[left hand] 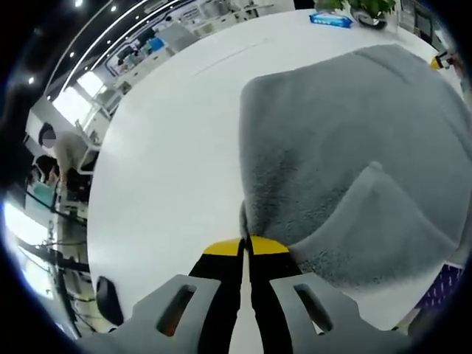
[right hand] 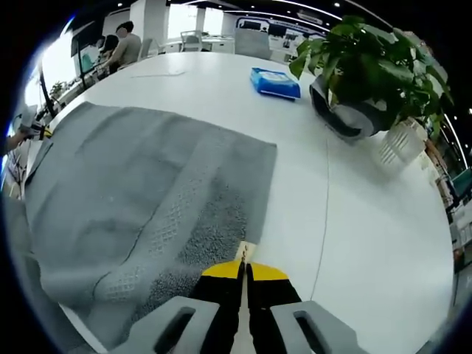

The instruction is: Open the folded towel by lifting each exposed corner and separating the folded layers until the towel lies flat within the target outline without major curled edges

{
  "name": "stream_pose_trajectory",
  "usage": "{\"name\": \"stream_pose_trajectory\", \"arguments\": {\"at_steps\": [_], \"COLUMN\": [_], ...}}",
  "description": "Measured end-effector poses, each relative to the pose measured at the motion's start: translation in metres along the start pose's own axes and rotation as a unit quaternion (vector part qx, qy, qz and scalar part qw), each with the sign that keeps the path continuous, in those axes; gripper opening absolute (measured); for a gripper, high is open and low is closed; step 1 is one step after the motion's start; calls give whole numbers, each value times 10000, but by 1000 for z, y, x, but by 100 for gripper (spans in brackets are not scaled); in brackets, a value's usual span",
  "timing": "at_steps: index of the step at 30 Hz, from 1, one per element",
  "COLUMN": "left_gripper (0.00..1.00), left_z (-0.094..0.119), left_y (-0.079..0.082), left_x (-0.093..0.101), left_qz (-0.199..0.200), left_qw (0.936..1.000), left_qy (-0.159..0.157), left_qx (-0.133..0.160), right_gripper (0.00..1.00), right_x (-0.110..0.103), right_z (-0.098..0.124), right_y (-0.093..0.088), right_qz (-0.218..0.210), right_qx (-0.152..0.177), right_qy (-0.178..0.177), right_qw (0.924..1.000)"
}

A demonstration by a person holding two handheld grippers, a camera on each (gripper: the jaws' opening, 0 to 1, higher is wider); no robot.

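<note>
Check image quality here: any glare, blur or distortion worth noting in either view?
Left gripper view: strong fisheye bend, windows blown out at left, towel sharp. Right gripper view: even light, table faintly glossy, plant crisp, edges curved.

The towel [left hand: 354,155] looks like soft, fuzzy grey terry cloth with a woven waffle band. The counter [left hand: 169,162] is smooth, slightly glossy white. The tongs [right hand: 243,267] look like matt plastic.
</note>
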State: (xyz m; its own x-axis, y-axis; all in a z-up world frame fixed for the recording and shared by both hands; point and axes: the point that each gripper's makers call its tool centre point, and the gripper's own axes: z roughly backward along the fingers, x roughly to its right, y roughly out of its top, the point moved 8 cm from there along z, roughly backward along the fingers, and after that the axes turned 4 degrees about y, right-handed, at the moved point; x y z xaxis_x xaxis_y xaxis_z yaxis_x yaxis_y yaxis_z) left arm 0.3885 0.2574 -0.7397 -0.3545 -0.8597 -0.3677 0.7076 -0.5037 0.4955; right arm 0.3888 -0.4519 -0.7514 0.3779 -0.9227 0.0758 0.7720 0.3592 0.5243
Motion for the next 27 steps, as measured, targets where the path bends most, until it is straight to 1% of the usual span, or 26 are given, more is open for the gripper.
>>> {"name": "stream_pose_trajectory", "arguments": {"at_steps": [4,6,7,8,9,10,12,13,15,16,18,19,20,22,24,27], "left_gripper": [3,5,5,5,5,5,6,6,7,6,6,6,6,6,6,6], "left_z": [0,1,3,5,9,12,19,25,32,39,48,51,56,60,62,61], "left_y": [0,0,0,0,0,0,0,1,3,4,5,6,7,7,8,10], "left_x": [-1,-1,0,1,2,2,2,4,8,13,25,31,40,49,66,81], "left_qz": [163,160,135,136,182,219,519,720,906,991,996,1017,1072,1133,1289,1256], "left_qw": [9999,9998,9998,9998,9997,9996,9980,9963,9940,9927,9918,9914,9900,9888,9857,9856], "left_qy": [25,83,110,113,146,164,263,297,273,240,164,131,71,-9,-227,-300], "left_qx": [16,24,35,45,79,120,234,375,547,641,784,817,910,974,1059,1094], "right_gripper": [1,4,4,4,4,4,5,5,5,4,3,3,3,3,3,3], "right_x": [1,2,0,-2,-5,-7,-13,-16,-20,-24,-34,-38,-43,-54,-60,-75], "right_z": [1,2,5,8,13,17,28,34,39,42,48,50,53,57,57,60], "right_y": [1,1,0,1,4,5,4,2,-2,-6,-14,-18,-22,-28,-32,-42], "right_qz": [40,48,-38,-89,-99,2,156,165,145,105,64,28,-1,-48,-61,102], "right_qx": [-11,-6,-11,34,180,232,293,324,390,404,388,366,381,409,409,285], "right_qy": [-14,-58,-47,20,53,18,-5,5,102,189,349,358,378,463,552,654], "right_qw": [10000,10000,10000,10000,9998,9997,9994,9993,9991,9990,9986,9987,9986,9981,9976,9974]}}
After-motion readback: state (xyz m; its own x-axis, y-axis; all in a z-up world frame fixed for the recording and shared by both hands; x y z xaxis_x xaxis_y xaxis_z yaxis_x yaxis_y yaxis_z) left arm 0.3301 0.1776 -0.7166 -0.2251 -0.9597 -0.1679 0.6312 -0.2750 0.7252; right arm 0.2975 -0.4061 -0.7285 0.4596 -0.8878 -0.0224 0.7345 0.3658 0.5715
